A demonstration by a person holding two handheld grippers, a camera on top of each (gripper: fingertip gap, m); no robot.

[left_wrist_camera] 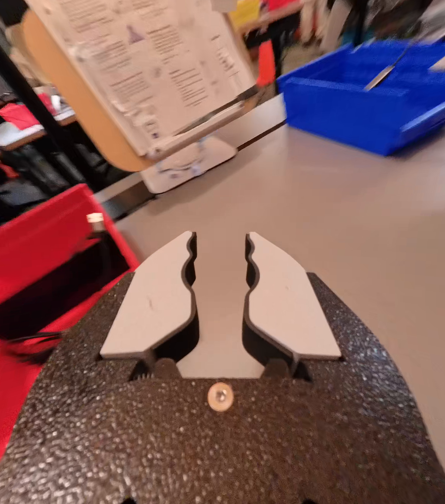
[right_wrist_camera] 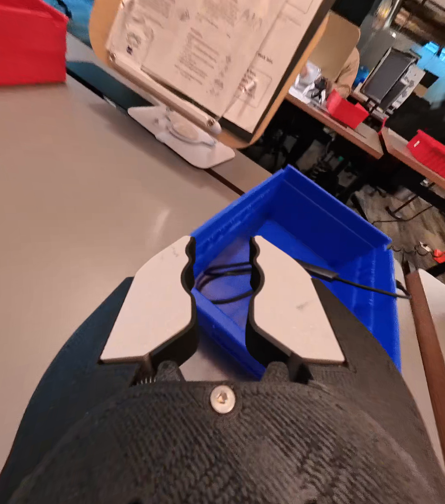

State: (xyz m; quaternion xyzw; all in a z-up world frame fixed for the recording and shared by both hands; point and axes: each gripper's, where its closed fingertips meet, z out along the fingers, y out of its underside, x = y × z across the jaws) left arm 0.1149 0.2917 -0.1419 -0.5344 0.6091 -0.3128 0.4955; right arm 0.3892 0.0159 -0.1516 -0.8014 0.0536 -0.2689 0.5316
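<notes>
My left gripper point(left_wrist_camera: 220, 237) is open and empty, hovering over the grey table point(left_wrist_camera: 325, 231). A red bin point(left_wrist_camera: 33, 261) lies just to its left, with a dark cable and a small connector point(left_wrist_camera: 95, 219) inside. My right gripper point(right_wrist_camera: 222, 241) is open and empty, just above the near corner of a blue bin point(right_wrist_camera: 325, 218). A thin black cable point(right_wrist_camera: 227, 272) lies coiled in that bin, and one end with a plug point(right_wrist_camera: 325, 274) drapes over its right wall. The blue bin also shows at the far right in the left wrist view point(left_wrist_camera: 366, 109).
A white stand holding a board of printed sheets point(left_wrist_camera: 161, 76) stands at the table's far edge, between the bins; it also shows in the right wrist view point(right_wrist_camera: 188, 68). The red bin point(right_wrist_camera: 16, 46) sits far left there. The table's brown edge point(right_wrist_camera: 434, 368) runs at right. Other tables with red bins lie beyond. One gripper's finger ends stand about 40 cm off the other's. The left tips stand about 20 cm off the small connector point(left_wrist_camera: 95, 219).
</notes>
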